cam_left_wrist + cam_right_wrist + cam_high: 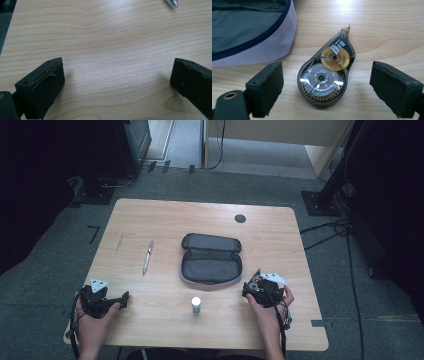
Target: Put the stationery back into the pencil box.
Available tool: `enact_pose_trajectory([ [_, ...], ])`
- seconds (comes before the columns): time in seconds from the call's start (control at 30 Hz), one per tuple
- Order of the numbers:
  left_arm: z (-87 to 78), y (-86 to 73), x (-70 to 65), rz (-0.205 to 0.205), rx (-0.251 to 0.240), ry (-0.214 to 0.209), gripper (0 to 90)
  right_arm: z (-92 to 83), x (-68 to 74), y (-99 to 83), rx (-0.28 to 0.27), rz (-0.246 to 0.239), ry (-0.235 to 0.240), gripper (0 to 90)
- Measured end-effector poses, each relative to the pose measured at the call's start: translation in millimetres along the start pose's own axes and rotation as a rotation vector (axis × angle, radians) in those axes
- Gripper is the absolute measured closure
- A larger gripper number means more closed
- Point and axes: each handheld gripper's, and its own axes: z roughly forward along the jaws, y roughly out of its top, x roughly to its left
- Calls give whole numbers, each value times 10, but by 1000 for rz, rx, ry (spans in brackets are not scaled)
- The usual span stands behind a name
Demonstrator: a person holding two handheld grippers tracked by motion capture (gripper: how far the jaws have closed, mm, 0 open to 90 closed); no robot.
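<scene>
— Two jaws of your right gripper (325,82) stand apart around the correction tape (325,75), at the pencil case's (249,30) four o'clock.
— Light, slick plastic; clamp its flat round body.

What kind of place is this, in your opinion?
Probably an office or lab set up for recording: a wooden table on grey carpet, black equipment stands with cables beside it, and stationery such as a pencil case and a pen.
</scene>
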Motion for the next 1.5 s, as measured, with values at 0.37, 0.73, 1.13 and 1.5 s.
enact_pose_trajectory([
  [0.37,0,0,0,0,0,0,0,91,7,-91,-11,-42,-53,263],
  [0.73,1,0,0,0,-1,0,0,35,-31,-194,-76,-57,-22,413],
  [1.13,1,0,0,0,-1,0,0,-62,-90,-166,-90,-30,-6,413],
  [1.5,0,0,0,0,0,0,0,-276,-22,42,-137,-46,32,413],
])
